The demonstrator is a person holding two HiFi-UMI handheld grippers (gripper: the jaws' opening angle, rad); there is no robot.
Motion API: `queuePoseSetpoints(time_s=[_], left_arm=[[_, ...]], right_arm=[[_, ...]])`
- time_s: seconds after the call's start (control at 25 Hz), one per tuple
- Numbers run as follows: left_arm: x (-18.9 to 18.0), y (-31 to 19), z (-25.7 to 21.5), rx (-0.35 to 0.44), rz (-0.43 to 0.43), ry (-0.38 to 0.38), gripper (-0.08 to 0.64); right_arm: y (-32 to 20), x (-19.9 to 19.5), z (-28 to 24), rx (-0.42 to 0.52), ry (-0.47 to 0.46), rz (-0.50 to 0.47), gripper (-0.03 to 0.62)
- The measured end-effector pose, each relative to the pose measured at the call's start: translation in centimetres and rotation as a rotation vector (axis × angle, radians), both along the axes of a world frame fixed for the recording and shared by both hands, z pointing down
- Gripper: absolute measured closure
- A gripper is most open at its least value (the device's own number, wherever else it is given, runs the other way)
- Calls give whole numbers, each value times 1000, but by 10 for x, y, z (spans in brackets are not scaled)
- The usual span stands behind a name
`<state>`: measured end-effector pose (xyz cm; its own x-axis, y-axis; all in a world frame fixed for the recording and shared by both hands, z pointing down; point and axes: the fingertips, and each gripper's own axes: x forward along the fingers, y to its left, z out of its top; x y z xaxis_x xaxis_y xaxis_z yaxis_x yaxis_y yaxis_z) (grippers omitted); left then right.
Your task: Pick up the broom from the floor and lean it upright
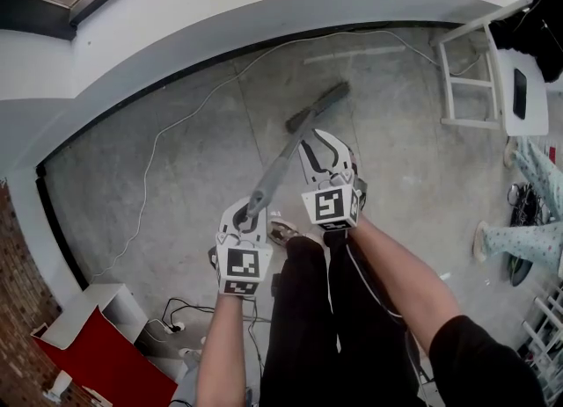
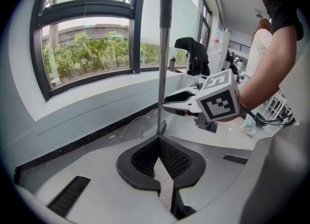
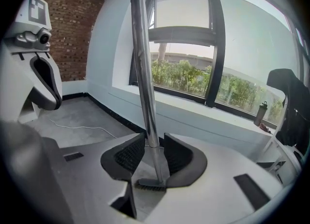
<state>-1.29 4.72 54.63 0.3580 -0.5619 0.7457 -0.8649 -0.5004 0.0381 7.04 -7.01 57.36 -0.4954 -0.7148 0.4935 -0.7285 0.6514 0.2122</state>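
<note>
The broom's grey handle point(image 1: 280, 166) slants up from its dark head point(image 1: 318, 105), which rests on the concrete floor. My left gripper point(image 1: 251, 209) is shut on the handle's near end; in the left gripper view the thin pole point(image 2: 163, 73) rises straight out of the closed pads point(image 2: 169, 157). My right gripper point(image 1: 318, 145) sits further along, towards the head. In the right gripper view the pole point(image 3: 144, 87) passes between its spread pads point(image 3: 178, 154), which do not press it, and the broom head point(image 3: 151, 184) shows just below. My right gripper point(image 2: 213, 99) and left gripper point(image 3: 38, 49) each appear in the other's view.
A white cable point(image 1: 176, 124) trails across the floor beside the curved white wall point(image 1: 264, 18). A white stool point(image 1: 466, 89) stands at the right, with another person's legs point(image 1: 528, 238) near it. A red cabinet point(image 1: 106, 352) sits at the lower left. My own legs are below the grippers.
</note>
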Motion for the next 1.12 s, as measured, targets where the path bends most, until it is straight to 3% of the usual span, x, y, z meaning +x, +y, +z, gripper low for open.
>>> queuePoseSetpoints(time_s=[0.52, 0.84, 1.12], left_arm=[[5, 6, -2, -20, -14, 8, 558], [23, 17, -43, -33, -73, 58, 558], [45, 29, -106, -8, -154, 128, 558]], right_arm=[[10, 11, -10, -12, 30, -28, 474], [34, 46, -67, -56, 55, -25, 548], [64, 62, -138, -136, -15, 2, 584]])
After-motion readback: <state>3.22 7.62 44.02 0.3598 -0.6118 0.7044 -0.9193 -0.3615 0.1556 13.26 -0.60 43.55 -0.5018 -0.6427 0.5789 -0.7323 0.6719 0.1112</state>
